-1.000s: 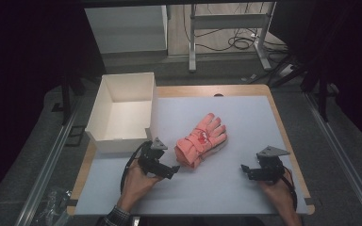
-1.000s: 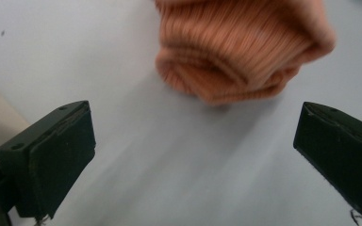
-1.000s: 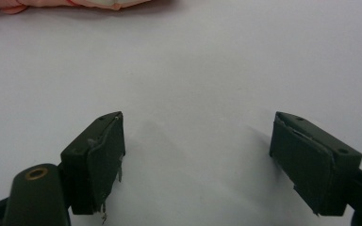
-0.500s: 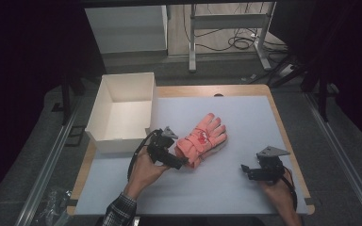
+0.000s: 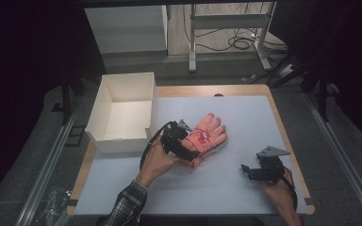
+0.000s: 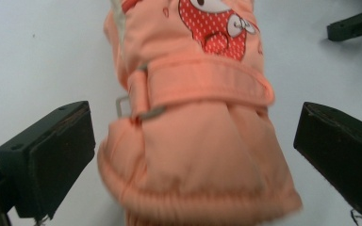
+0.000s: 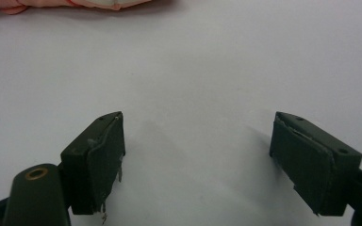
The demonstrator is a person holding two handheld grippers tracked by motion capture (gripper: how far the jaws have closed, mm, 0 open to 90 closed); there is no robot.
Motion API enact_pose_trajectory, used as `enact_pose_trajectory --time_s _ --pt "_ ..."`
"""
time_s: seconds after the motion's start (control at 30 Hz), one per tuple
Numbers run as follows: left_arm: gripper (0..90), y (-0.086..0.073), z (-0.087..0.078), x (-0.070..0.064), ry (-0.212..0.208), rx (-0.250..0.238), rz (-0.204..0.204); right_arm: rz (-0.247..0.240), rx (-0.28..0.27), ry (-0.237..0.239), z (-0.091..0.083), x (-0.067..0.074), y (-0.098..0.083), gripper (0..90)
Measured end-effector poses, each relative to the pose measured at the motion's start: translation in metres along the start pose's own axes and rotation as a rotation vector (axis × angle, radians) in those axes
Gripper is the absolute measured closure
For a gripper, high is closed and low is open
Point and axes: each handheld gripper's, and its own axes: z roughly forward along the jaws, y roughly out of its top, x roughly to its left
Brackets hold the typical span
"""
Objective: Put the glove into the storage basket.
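While the high view looks down on the table (image 5: 245, 197), the glove (image 5: 206, 136) lies near its middle, fingers pointing toward two o'clock. The left gripper (image 5: 185, 151) sits over the cuff end of the glove at about eight o'clock from the fingers. A white box (image 5: 104, 106) stands just beside that hand at ten o'clock, its open top facing up, its near wall close to the gripper's cable. The right gripper (image 5: 250, 170) rests on bare table well apart from the glove, at four o'clock from it. Beyond the table, at twelve o'clock, cables (image 5: 240, 42) lie on the floor between metal legs.

From the left gripper view, the orange glove (image 6: 198, 141) lies between the two jaws, cuff nearest the camera; the jaws stand wide apart, each clear of the fabric. A strap with a metal buckle (image 6: 134, 109) crosses the wrist. At two o'clock a dark jaw tip of the other gripper (image 6: 353, 24) shows.

From the right gripper view, the jaws are spread wide over plain table with nothing between them; an edge of the glove (image 7: 52, 4) shows at eleven o'clock.
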Motion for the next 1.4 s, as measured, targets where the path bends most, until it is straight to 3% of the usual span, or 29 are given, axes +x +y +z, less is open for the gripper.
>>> enact_pose_trajectory --time_s 0.33,0.43,0.73,0.9,0.97,1.2,1.4 --pt "0.0 0.011 0.035 -0.003 0.001 0.063 0.008 0.0 0.0 0.0 0.0 0.0 0.0 18.8" --pt "0.0 0.009 0.044 -0.004 0.02 0.086 0.019 -0.003 0.0 0.0 0.0 0.0 0.0 18.8" --pt "0.0 -0.002 0.058 -0.007 0.025 0.132 0.028 -0.002 0.0 0.0 0.0 0.0 0.0 18.8" --pt "0.0 -0.006 0.068 -0.012 0.063 0.187 0.06 -0.002 0.0 0.0 0.0 0.0 0.0 18.8" --pt "0.7 -0.006 0.068 -0.012 0.061 0.19 0.046 -0.003 0.0 0.0 0.0 0.0 0.0 18.8" --pt "18.2 -0.005 0.061 -0.014 0.049 0.195 0.037 -0.003 0.0 -0.001 0.0 0.0 0.0 18.8" --pt "34.5 -0.003 0.054 -0.015 0.04 0.194 0.068 -0.002 0.0 0.0 0.0 0.0 0.0 18.8"
